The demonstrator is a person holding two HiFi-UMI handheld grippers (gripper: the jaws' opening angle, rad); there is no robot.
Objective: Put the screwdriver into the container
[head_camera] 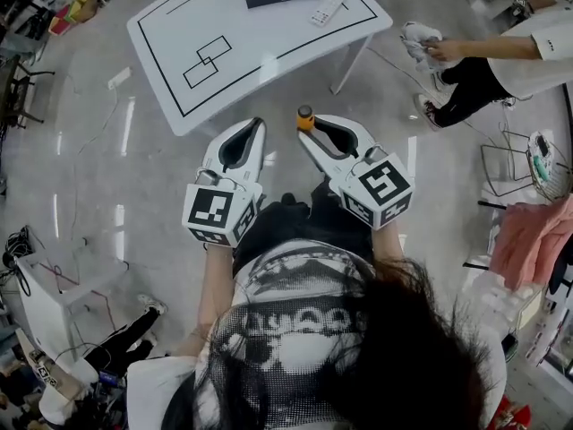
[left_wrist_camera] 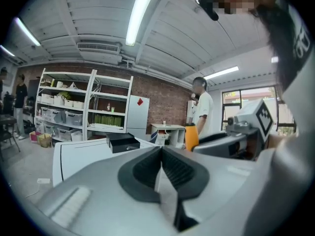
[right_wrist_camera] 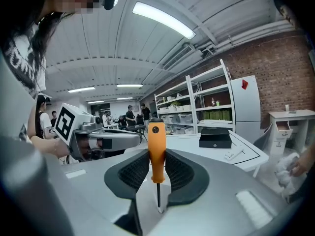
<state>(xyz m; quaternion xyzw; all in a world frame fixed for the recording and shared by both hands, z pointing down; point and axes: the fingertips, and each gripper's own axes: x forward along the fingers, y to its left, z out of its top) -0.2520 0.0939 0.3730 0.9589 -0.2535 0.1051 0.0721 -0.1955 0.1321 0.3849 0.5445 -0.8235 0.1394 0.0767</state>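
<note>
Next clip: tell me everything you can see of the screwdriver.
The screwdriver has a smooth orange handle, plastic by its look, with a dark cap, a small round dark mark near the top, and a thin metal shaft. In the right gripper view it stands upright, its handle clamped between the right gripper's ribbed black pads, tip pointing back toward the gripper's body. Nothing else touches it.
</note>
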